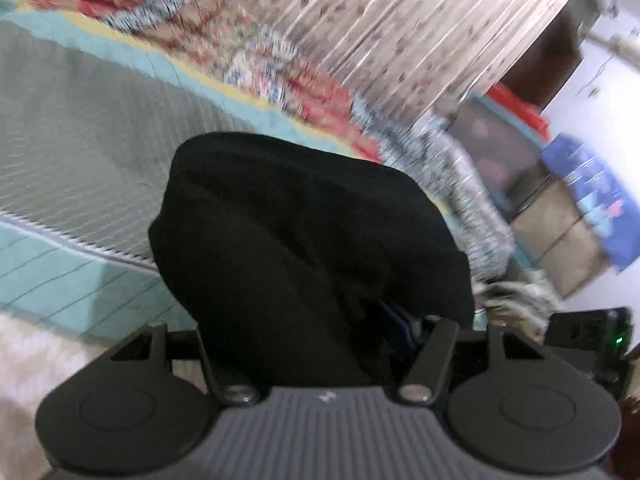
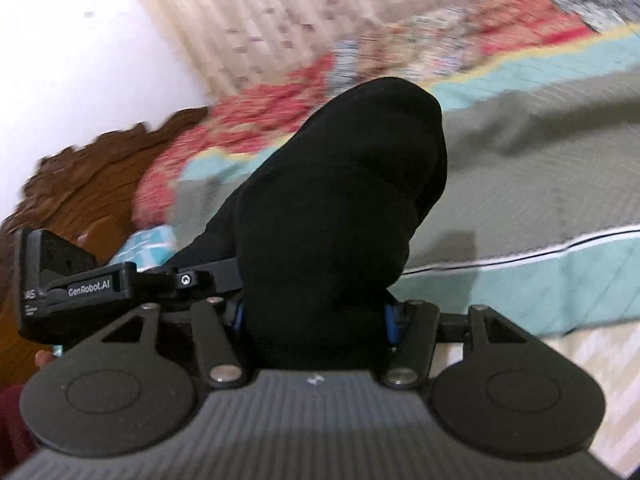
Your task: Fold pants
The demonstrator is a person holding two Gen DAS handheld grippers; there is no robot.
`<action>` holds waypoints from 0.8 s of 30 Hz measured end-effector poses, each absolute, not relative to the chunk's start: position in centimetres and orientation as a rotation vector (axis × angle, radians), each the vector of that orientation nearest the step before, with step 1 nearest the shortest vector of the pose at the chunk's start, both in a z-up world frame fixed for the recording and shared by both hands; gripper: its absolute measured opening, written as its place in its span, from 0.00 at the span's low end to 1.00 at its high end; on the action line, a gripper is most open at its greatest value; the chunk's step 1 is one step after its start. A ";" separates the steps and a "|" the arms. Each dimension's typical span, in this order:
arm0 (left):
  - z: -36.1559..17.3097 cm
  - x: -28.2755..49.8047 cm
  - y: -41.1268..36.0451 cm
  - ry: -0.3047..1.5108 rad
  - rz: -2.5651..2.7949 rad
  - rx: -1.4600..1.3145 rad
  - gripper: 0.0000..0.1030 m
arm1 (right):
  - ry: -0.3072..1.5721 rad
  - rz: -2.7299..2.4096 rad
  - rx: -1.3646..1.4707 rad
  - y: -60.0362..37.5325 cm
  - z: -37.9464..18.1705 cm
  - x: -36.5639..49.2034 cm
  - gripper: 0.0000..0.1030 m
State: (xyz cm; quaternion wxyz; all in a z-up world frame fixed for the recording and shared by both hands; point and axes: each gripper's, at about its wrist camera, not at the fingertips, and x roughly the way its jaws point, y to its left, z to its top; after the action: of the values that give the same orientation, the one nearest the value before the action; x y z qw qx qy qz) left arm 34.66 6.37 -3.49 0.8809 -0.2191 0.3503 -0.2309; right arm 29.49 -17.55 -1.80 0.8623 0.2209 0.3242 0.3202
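The black pants (image 1: 304, 248) hang bunched in front of my left gripper (image 1: 320, 332), which is shut on the cloth; its fingers are hidden under the fabric. In the right wrist view the same black pants (image 2: 340, 208) drape over my right gripper (image 2: 316, 316), which is shut on them, blue pads just showing at the sides. Both grippers hold the pants above the bed. The other gripper's body (image 2: 80, 280) shows at the left of the right wrist view.
A bed with a grey quilted panel (image 1: 80, 128) and teal border (image 2: 560, 292) lies below. Floral bedding (image 1: 280, 80) and a patterned curtain (image 1: 400, 32) are behind. Boxes and a blue bag (image 1: 592, 192) stand at the right. A wooden headboard (image 2: 80, 184) is at the left.
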 end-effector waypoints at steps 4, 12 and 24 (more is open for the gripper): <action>-9.4 40.3 3.1 0.870 -0.417 -0.424 0.57 | 0.823 0.578 0.549 -19.7 -8.0 34.6 0.59; -8.0 39.8 1.4 0.916 -0.296 -0.321 0.67 | 0.901 0.417 0.572 -20.1 -8.2 33.5 0.74; -1.1 25.2 1.1 0.722 -0.070 -0.063 0.75 | 0.678 0.171 0.343 -19.0 -4.4 17.3 0.77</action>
State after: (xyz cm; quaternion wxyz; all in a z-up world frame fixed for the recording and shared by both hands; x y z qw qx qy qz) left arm 25.23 1.09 -1.05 0.9344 -0.0307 0.3533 -0.0344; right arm 17.34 -19.04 -4.37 0.9251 0.1670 0.3306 0.0833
